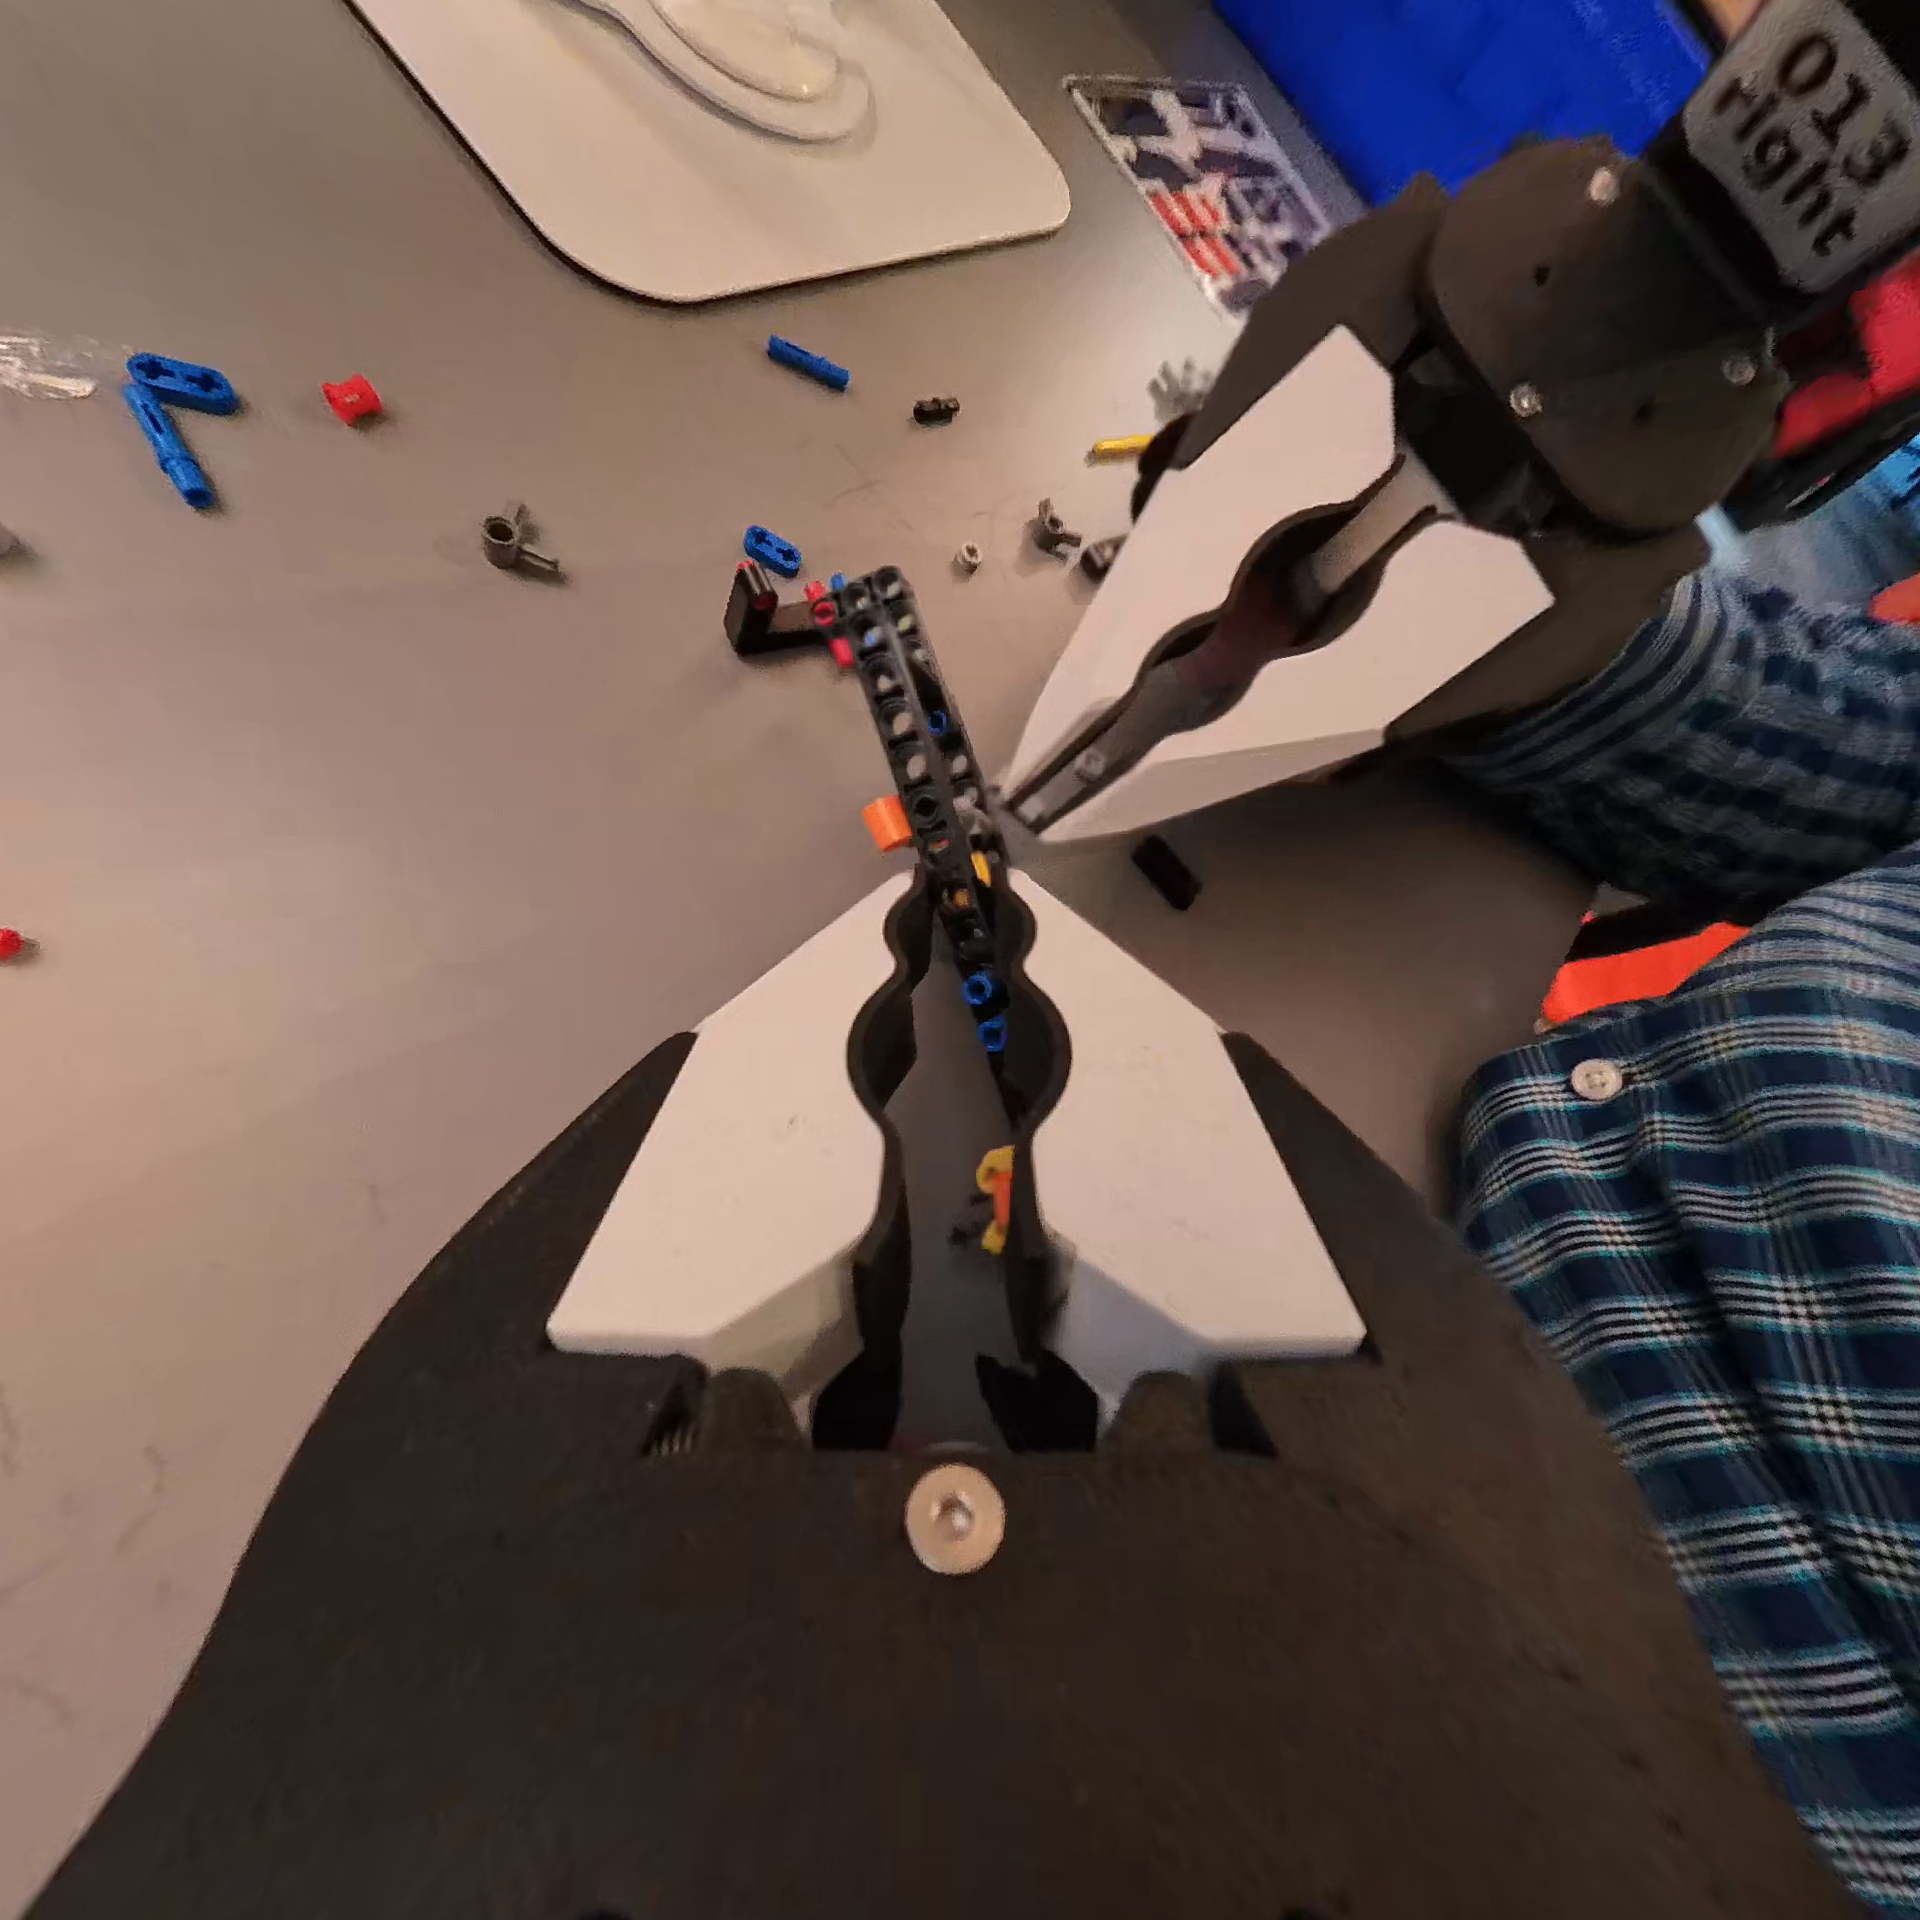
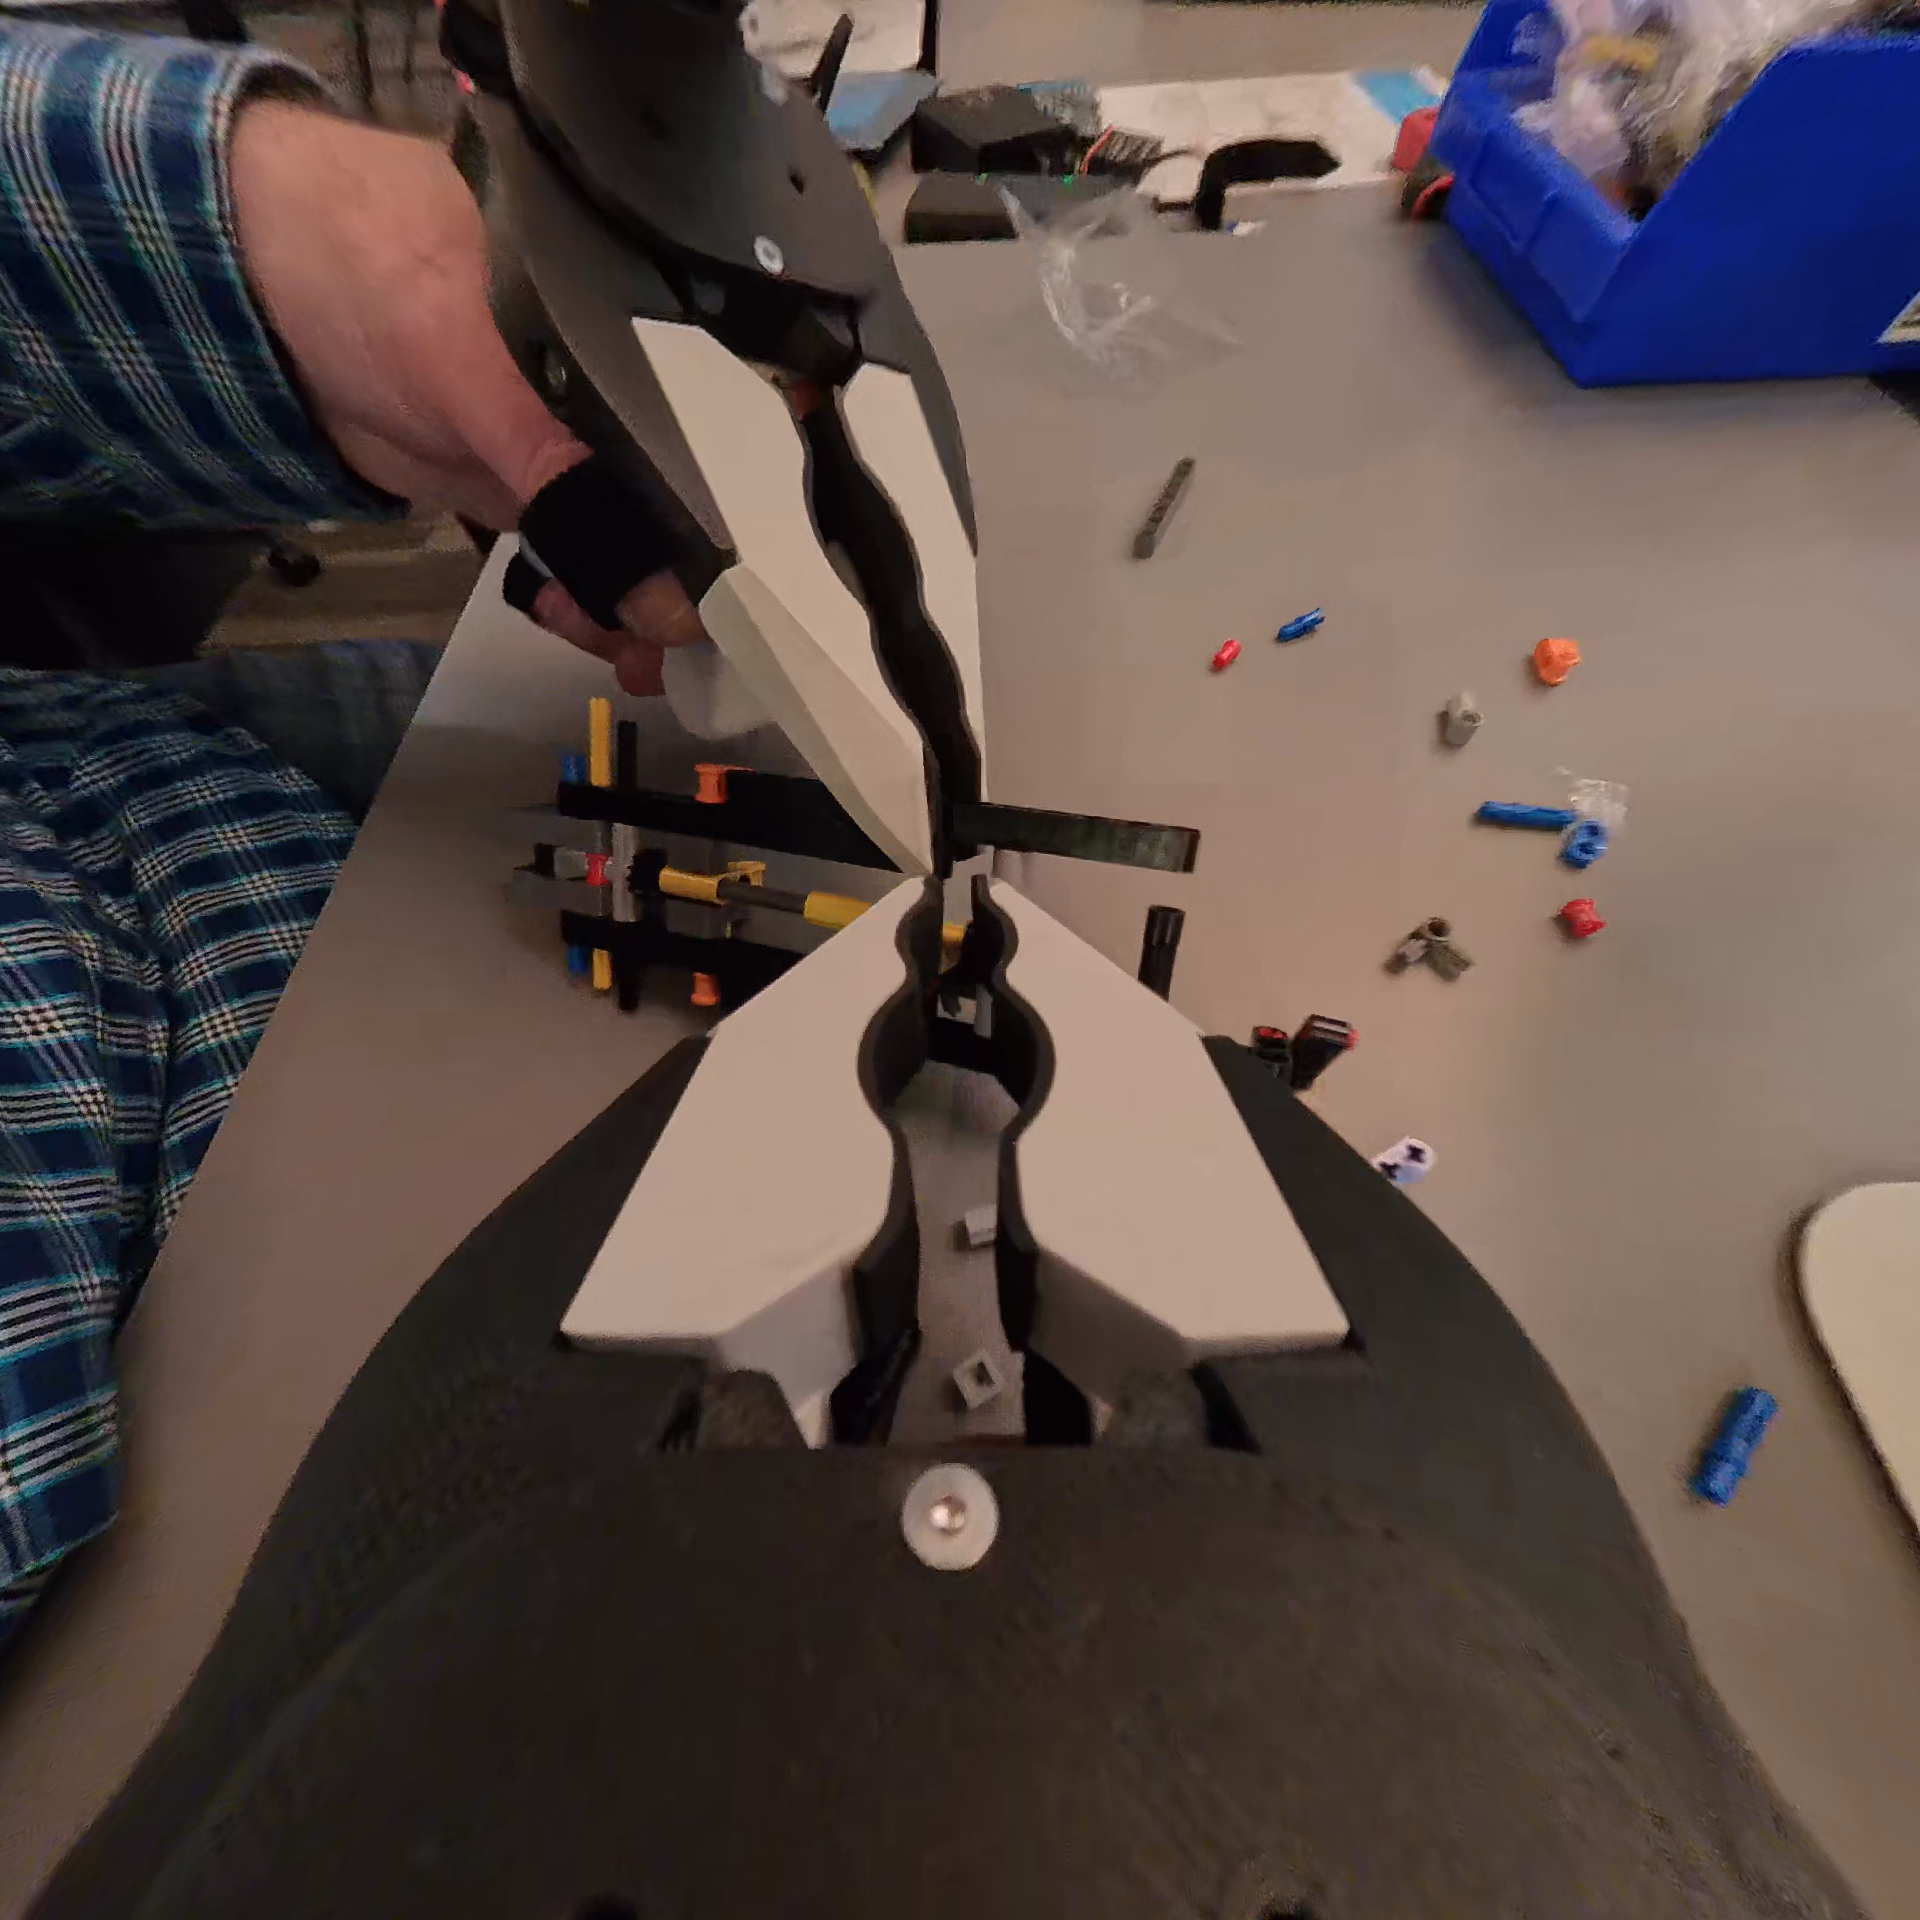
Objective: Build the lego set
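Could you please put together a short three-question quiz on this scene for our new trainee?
1. True or false: the left gripper is shut on the black assembly.
2. Which sits nearest the blue bin? A) clear plastic bag B) orange piece C) red piece
3. Fill in: the right gripper has its tips at the assembly's ____ side, seen from the left wrist view.

Key
1. True: its fingers close on the black beams.
2. A.
3. Right; whether it pinches anything there cannot be told.
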